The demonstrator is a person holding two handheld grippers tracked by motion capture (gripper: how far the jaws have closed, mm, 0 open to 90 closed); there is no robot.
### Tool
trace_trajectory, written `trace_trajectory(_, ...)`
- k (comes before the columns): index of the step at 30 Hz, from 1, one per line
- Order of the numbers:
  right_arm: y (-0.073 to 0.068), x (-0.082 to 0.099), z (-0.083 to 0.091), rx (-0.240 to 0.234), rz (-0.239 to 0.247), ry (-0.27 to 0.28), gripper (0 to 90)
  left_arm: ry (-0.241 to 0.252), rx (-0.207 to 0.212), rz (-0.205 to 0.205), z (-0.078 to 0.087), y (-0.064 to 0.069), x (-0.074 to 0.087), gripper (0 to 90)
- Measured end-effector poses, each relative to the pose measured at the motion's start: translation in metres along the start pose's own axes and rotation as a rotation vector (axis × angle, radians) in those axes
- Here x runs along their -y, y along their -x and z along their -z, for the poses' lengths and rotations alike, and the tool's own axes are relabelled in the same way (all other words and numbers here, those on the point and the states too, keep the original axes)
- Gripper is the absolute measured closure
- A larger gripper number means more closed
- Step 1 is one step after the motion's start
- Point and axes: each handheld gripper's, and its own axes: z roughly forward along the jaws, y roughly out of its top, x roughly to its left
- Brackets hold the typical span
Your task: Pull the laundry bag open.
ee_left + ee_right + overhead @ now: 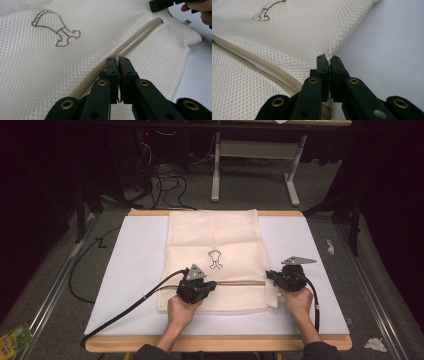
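Mesh bag flat on white worktop, zipper pinched by left tongs, edge by right tongs; dark room, grey floor.

Mesh bag flat on table, left gripper on its zipper, right gripper at its edge

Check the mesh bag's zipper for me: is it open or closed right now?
Partly open. Between the two grippers, the zipper shows a gap between its tan tapes; the left gripper is shut on it. Behind that gripper it looks closed.
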Motion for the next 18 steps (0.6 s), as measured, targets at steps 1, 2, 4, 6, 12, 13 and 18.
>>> trace_trajectory(1,0.000,-0.001,0.000,-0.002,-0.006,0.004,88.7,-0.001,0.003,0.007,0.001,-0.001,0.000,87.3)
trace_trajectory(2,-0.001,-0.001,-0.001,-0.005,-0.009,0.005,88.7,-0.004,0.001,0.012,0.002,-0.002,0.000,87.2)
trace_trajectory(4,-0.003,-0.003,-0.002,-0.013,-0.002,0.010,88.8,-0.009,-0.016,0.000,0.006,-0.004,-0.001,87.3)
trace_trajectory(6,-0.004,-0.003,-0.002,-0.012,0.003,0.014,88.7,-0.006,-0.025,0.003,0.008,-0.005,-0.001,87.3)
trace_trajectory(12,-0.001,-0.002,-0.001,-0.019,-0.007,0.017,88.7,-0.011,-0.035,0.002,0.011,-0.010,-0.003,87.3)
trace_trajectory(13,-0.001,-0.002,-0.001,-0.019,-0.007,0.017,88.7,-0.011,-0.035,0.002,0.011,-0.010,-0.003,87.2)
trace_trajectory(18,-0.001,-0.002,-0.001,-0.017,-0.005,0.018,88.7,-0.019,-0.056,-0.002,0.015,-0.013,-0.001,87.2)
